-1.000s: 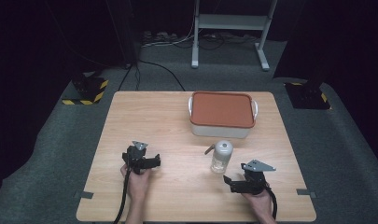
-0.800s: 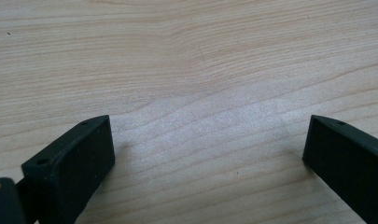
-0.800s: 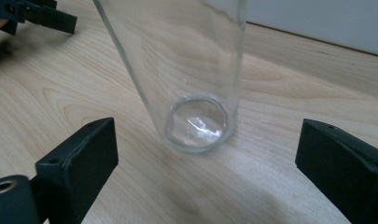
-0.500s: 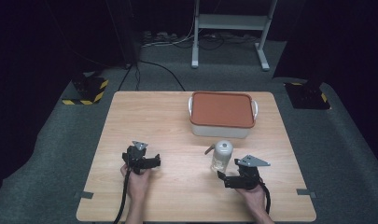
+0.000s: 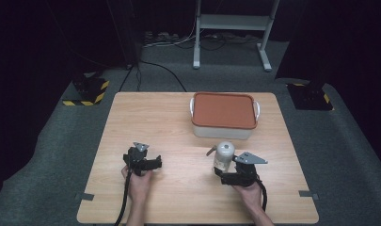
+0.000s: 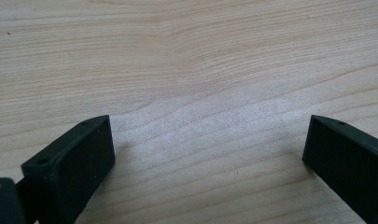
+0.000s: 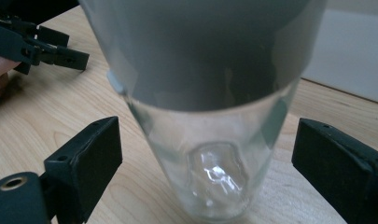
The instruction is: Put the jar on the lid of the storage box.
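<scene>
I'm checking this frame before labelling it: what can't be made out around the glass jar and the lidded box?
- Box contents: high view, hidden by its red-brown lid.
- Glass jar top: right gripper view, cut off by the upper edge; its grey cap is close and blurred.
- Jar's side lever: high view, too small to read.
- Right gripper pads: apart from the glass.

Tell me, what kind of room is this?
Probably a lab or recording studio: a lone wooden table on grey carpet, hazard-striped stand feet, floor cables, dark surroundings.
</scene>
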`<state>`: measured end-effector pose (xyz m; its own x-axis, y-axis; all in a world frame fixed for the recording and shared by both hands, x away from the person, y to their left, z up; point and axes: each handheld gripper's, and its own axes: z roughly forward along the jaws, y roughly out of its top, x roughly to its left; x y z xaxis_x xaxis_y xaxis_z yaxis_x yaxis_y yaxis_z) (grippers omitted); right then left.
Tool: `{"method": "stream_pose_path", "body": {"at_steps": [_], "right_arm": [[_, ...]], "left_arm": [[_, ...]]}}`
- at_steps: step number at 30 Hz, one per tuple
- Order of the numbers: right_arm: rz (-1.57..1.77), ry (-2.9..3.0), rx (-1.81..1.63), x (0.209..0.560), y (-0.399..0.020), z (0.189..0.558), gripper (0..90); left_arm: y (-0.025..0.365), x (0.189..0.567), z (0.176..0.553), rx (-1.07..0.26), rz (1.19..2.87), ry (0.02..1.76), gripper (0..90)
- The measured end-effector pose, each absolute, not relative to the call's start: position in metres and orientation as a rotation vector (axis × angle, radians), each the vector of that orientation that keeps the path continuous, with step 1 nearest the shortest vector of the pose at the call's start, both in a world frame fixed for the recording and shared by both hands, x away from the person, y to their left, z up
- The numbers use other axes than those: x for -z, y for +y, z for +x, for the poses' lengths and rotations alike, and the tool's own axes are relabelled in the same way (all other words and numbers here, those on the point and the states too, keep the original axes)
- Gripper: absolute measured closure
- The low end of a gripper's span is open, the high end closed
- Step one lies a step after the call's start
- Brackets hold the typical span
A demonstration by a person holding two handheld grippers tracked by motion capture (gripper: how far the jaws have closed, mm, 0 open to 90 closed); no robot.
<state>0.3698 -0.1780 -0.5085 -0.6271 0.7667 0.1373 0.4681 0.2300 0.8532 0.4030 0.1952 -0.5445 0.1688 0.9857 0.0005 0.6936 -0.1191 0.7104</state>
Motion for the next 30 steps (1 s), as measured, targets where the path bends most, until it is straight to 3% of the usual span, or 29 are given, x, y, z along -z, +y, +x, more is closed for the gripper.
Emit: {"method": "stream_pose_path", "body": {"at_steps": [30], "right_arm": [[1.142, 2.121, -1.355, 0.513, -0.166, 0.378, 25.8]], "left_arm": [[0.195, 0.545, 0.403, -0.661, 1.878, 1.584, 2.1]]}}
